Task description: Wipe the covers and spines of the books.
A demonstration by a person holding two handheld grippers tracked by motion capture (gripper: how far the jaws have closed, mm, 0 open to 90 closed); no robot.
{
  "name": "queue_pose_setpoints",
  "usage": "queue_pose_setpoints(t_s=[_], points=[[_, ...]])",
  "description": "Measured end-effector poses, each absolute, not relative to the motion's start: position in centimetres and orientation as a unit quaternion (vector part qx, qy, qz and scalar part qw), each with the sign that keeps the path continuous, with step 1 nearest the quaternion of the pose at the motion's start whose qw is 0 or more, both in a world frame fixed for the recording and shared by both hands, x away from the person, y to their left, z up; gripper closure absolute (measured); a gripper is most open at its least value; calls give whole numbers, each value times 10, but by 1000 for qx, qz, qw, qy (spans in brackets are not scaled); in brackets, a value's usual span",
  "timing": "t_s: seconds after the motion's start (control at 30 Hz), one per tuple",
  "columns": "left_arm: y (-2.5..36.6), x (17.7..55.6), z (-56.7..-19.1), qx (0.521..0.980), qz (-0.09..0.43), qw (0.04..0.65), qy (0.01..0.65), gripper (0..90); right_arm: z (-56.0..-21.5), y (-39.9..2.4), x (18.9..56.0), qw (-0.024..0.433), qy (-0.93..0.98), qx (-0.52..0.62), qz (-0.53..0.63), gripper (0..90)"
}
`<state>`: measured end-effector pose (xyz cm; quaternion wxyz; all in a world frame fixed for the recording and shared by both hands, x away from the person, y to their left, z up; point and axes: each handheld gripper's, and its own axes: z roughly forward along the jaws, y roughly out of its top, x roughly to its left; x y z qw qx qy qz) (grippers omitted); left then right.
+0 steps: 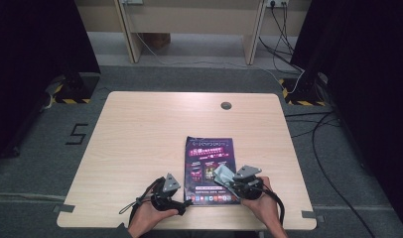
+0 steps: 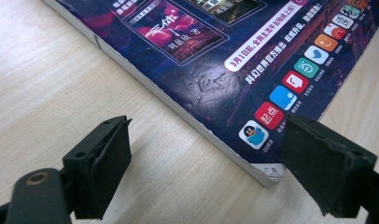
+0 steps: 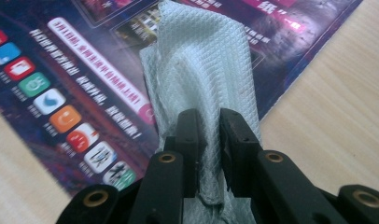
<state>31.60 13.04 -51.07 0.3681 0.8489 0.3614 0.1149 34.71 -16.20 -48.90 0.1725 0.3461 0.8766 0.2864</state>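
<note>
Right tool (image 3: 209,140) clamped on pale cloth (image 3: 201,65) over magazine (image 3: 85,70).

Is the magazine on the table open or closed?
Closed. The magazine lies flat on the table with its cover up, and the left tool view shows its page edges stacked together at the corner.

Glossy magazine (image 1: 211,167), quilted cloth (image 3: 204,74)
</note>
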Motion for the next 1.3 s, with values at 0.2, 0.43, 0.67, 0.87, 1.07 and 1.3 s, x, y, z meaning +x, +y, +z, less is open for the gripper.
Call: queue_pose_setpoints(t_s=[0.2,0.43,0.67,0.87,1.07,1.3], points=[[131,316,-511,848,116,370,362,154,-488,-160,371,181,873,356,279,787],[132,316,-512,845,112,374,365,154,-488,-160,406,190,865,376,271,786],[132,316,-513,844,108,376,366,154,-488,-159,441,204,854,399,264,786],[134,318,-514,842,99,378,371,155,-488,-151,468,223,850,409,247,788],[134,319,-513,844,95,378,368,154,-486,-139,488,231,854,408,225,790],[134,318,-514,844,97,377,369,153,-488,-105,495,218,861,390,244,789]])
